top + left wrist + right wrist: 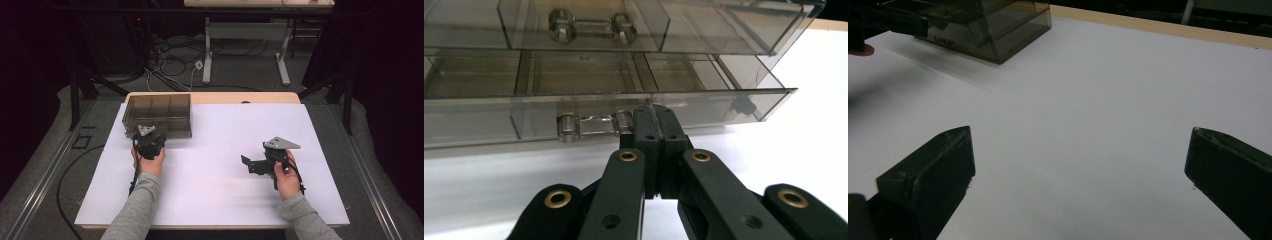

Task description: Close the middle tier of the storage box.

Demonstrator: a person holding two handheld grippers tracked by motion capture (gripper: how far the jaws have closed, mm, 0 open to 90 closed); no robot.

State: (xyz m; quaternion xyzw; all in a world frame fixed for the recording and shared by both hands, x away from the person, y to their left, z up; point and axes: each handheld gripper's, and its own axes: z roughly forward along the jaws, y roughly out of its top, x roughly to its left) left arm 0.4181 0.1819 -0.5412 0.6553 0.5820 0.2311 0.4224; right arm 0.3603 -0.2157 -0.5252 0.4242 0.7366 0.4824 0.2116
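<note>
The smoky plastic drawer box [158, 115] sits upper left on the bench [215, 200], its lower drawer [624, 107] slid out, holding nothing visible. Left gripper [655, 120] jaws clenched beside its handle [594, 125]; right gripper [1080, 165] jaws released.

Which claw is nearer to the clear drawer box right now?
Left. The left claw, shut, sits right at the drawer box front by the lower drawer handle. The right claw is open, well off to its right.

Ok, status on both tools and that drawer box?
Left tool shut, tips at lower drawer front, beside its handle, nothing gripped. Right tool open, empty, over white table. Nothing in the way.
</note>
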